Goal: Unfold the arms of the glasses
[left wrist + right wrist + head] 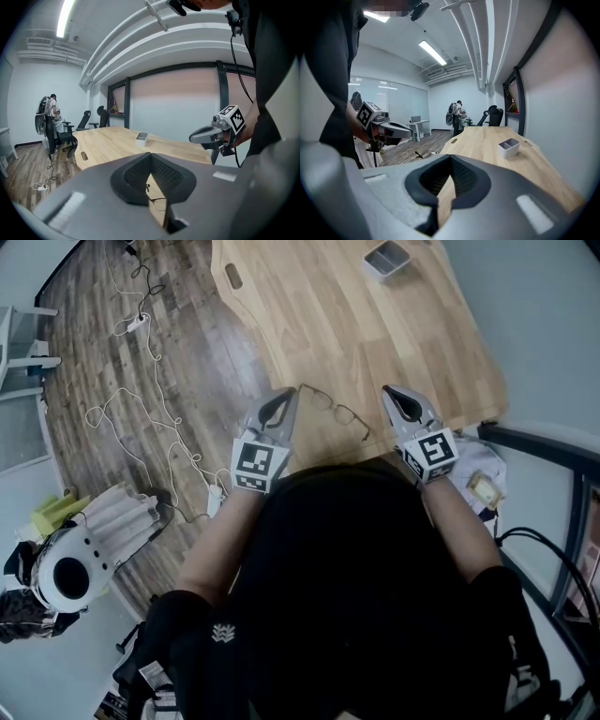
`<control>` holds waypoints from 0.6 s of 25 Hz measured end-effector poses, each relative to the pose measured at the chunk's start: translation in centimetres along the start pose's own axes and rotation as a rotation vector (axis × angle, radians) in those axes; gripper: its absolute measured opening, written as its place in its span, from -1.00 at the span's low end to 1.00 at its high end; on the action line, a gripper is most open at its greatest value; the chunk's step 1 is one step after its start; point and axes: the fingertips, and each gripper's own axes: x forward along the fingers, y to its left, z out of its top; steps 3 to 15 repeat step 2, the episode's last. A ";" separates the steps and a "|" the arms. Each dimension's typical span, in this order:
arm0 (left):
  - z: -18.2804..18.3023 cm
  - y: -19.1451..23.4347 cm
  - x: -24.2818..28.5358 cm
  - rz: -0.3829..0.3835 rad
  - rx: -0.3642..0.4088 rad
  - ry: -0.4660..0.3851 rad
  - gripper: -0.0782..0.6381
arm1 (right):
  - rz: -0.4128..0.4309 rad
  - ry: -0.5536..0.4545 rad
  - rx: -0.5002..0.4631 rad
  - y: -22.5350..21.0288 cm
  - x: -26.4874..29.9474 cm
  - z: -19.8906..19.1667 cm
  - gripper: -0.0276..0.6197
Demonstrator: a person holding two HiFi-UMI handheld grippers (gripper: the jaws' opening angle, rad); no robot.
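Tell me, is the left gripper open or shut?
Shut. The left gripper has its jaws together at the tips, pinching nothing; the glasses lie on the table beyond.

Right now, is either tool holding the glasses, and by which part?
Neither: the left tool and right tool are shut, empty; the glasses lie on the table between them.

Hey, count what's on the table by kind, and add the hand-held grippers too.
Glasses: 1
Grey tray: 1
Hand-held grippers: 2 (left hand-held gripper, right hand-held gripper)
Total: 4
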 end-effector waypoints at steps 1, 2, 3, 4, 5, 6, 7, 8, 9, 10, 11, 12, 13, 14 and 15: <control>0.0 0.0 0.0 0.002 0.002 -0.001 -0.76 | 0.001 -0.002 -0.003 -0.1 0.1 0.1 -0.91; 0.0 0.1 0.1 0.004 0.003 -0.001 -0.76 | 0.002 -0.003 -0.006 -0.1 0.2 0.2 -0.91; 0.0 0.1 0.1 0.004 0.003 -0.001 -0.76 | 0.002 -0.003 -0.006 -0.1 0.2 0.2 -0.91; 0.0 0.1 0.1 0.004 0.003 -0.001 -0.76 | 0.002 -0.003 -0.006 -0.1 0.2 0.2 -0.91; 0.0 0.1 0.1 0.004 0.003 -0.001 -0.76 | 0.002 -0.003 -0.006 -0.1 0.2 0.2 -0.91; 0.0 0.1 0.1 0.004 0.003 -0.001 -0.76 | 0.002 -0.003 -0.006 -0.1 0.2 0.2 -0.91; 0.0 0.1 0.1 0.004 0.003 -0.001 -0.76 | 0.002 -0.003 -0.006 -0.1 0.2 0.2 -0.91; 0.0 0.1 0.1 0.004 0.003 -0.001 -0.76 | 0.002 -0.003 -0.006 -0.1 0.2 0.2 -0.91; 0.0 0.1 0.1 0.004 0.003 -0.001 -0.76 | 0.002 -0.003 -0.006 -0.1 0.2 0.2 -0.91; 0.0 0.1 0.1 0.004 0.003 -0.001 -0.76 | 0.002 -0.003 -0.006 -0.1 0.2 0.2 -0.91; 0.0 0.1 0.1 0.004 0.003 -0.001 -0.76 | 0.002 -0.003 -0.006 -0.1 0.2 0.2 -0.91; 0.0 0.1 0.1 0.004 0.003 -0.001 -0.76 | 0.002 -0.003 -0.006 -0.1 0.2 0.2 -0.91; 0.0 0.1 0.1 0.004 0.003 -0.001 -0.76 | 0.002 -0.003 -0.006 -0.1 0.2 0.2 -0.91; 0.0 0.1 0.1 0.004 0.003 -0.001 -0.76 | 0.002 -0.003 -0.006 -0.1 0.2 0.2 -0.91; 0.0 0.1 0.1 0.004 0.003 -0.001 -0.76 | 0.002 -0.003 -0.006 -0.1 0.2 0.2 -0.91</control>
